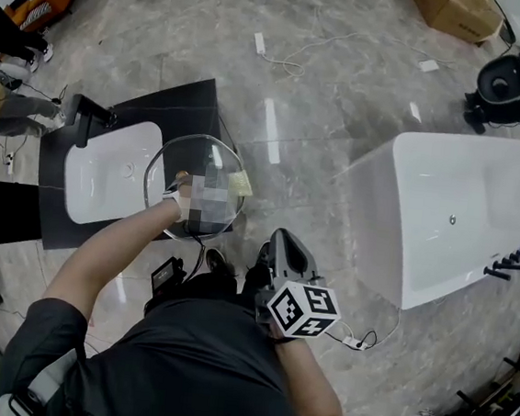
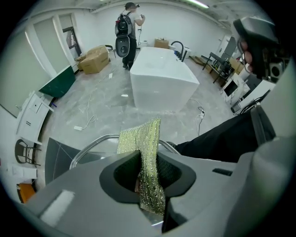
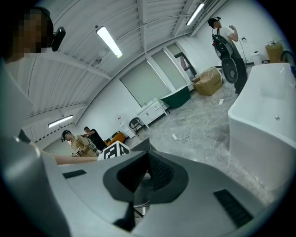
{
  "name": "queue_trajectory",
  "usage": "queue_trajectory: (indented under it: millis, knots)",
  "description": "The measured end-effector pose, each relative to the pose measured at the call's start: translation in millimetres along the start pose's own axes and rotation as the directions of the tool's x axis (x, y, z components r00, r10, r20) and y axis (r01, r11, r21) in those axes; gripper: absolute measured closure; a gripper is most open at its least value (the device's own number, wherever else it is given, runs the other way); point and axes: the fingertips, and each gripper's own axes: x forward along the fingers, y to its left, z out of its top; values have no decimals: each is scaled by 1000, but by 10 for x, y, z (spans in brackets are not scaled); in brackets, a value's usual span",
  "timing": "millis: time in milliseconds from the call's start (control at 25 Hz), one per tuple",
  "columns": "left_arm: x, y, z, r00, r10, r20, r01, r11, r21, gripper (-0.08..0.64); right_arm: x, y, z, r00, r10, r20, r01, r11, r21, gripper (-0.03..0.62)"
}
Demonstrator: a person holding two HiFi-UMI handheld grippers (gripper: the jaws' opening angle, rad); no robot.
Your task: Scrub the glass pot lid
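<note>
The round glass pot lid (image 1: 191, 163) with a metal rim hangs in the air over the corner of the black counter. A yellow-green scrub cloth (image 1: 239, 184) lies against its right side. My left gripper (image 1: 214, 188), partly hidden by a mosaic patch, is shut on that cloth (image 2: 144, 139); the lid's rim (image 2: 92, 143) curves just behind it. My right gripper (image 1: 279, 246), with its marker cube, sits below and right of the lid. In the right gripper view its jaws (image 3: 141, 185) are closed on a thin glassy, metallic edge (image 3: 140, 206), which looks like the lid.
A white sink basin (image 1: 107, 173) with a black faucet (image 1: 84, 119) is set in the black counter at left. A white bathtub (image 1: 462, 215) stands at right. Cables, a cardboard box (image 1: 456, 11) and a black machine (image 1: 513, 86) are on the marble floor. People stand far off.
</note>
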Motion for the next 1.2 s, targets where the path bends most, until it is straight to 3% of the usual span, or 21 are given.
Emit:
queue_trajectory:
  millis: [360,520,680,880,960,1200]
  knots:
    - [13,-324,-71,997,80,9,-81,990,114,486,53,122,-48,999,40,-34,-41,999,-27,586]
    - [2,-563,-147,994,105,5,-103,964,245,486,79,212,-48,997,63,-55,-65,997,-41,586]
    - [-1,-756,-269,992,126,11,-123,941,315,486,132,322,-76,992,97,-82,-101,994,-46,586]
    - [-41,-840,-421,982,177,68,-189,876,445,486,210,481,-148,984,128,-123,-138,988,-77,586]
    - [-62,-879,-486,980,175,95,-199,860,470,486,236,554,-173,980,143,-139,-156,984,-88,586]
    - [-142,-945,-749,971,179,156,-233,853,468,486,321,813,-266,966,187,-179,-209,971,-115,586]
